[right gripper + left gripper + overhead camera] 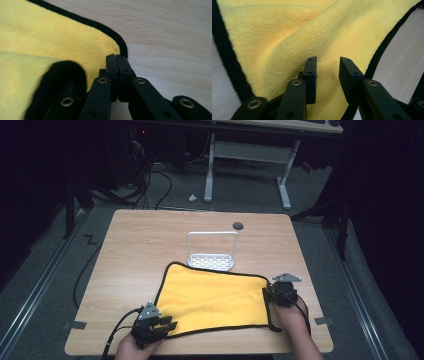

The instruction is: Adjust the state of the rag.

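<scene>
cloth: yellow cloth point(212, 297) with black hem, laid partly folded on the near half of the table point(140, 245), toward the near right corner
handling: judged soft, light, limp (will sag and drag); best pinched at the hem or a corner
left gripper point(161, 322): jaws parted over the cloth's near left corner, nothing pinched
right gripper point(280, 292): jaws pressed together at the cloth's right edge; cloth between them cannot be told
obstacles: white rack point(211, 251) just beyond the cloth's far edge; dark hole point(238, 225) near the far edge
</scene>
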Tool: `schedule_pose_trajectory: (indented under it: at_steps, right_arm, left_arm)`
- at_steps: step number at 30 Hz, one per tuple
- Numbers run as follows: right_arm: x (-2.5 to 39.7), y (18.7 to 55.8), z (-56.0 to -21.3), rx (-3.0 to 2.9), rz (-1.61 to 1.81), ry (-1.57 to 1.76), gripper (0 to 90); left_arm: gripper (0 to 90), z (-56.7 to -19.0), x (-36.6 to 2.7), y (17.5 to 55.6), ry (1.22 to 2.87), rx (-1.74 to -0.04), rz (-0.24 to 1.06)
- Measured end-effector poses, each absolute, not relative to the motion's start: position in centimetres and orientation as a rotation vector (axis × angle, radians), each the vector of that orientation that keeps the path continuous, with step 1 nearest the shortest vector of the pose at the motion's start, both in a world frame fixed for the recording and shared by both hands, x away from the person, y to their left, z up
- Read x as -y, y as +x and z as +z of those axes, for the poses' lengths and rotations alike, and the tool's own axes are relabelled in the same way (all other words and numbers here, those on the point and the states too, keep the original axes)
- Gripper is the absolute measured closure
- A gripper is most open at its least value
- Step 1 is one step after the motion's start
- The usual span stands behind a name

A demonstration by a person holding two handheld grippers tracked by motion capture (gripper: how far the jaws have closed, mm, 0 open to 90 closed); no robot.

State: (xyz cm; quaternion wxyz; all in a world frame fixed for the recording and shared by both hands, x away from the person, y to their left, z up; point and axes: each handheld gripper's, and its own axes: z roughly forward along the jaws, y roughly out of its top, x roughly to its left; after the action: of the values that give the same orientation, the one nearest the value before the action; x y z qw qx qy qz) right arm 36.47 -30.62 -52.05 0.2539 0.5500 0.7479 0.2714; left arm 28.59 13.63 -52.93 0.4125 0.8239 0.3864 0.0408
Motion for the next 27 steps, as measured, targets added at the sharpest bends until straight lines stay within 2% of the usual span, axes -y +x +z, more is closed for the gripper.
schedule_pose_trajectory:
  at_steps: [9,12,16,19,20,24,27]
  right_arm:
    - [30.5,40.1,-52.0,-2.035,0.714,1.492,90.0]
    - [30.4,40.3,-51.4,-2.029,0.68,1.47,90.0]
    - [29.8,37.0,-49.1,-2.015,0.769,1.425,90.0]
    - [29.2,34.7,-48.7,-2.028,0.807,1.391,89.7]
    - [28.5,32.7,-48.8,-2.047,0.839,1.374,89.8]
    - [27.6,30.6,-49.7,-2.097,0.832,1.359,90.0]
    - [27.0,29.5,-50.8,-2.159,0.768,1.35,90.0]
  left_arm:
    - [72.1,-52.9,-13.8,27.6,2.091,-0.921,-0.019]
    - [68.4,-52.7,-13.5,27.5,2.105,-0.906,-0.045]
    - [65.4,-51.6,-13.9,28.1,2.055,-0.876,0.046]
    - [65.3,-51.1,-14.6,30.0,2.005,-0.934,0.146]
    - [66.5,-51.2,-14.7,30.7,2.005,-0.948,0.176]
    - [69.3,-52.5,-14.6,32.4,2.045,-1.014,0.193]
    - [70.6,-52.9,-14.1,31.9,2.075,-0.992,0.207]
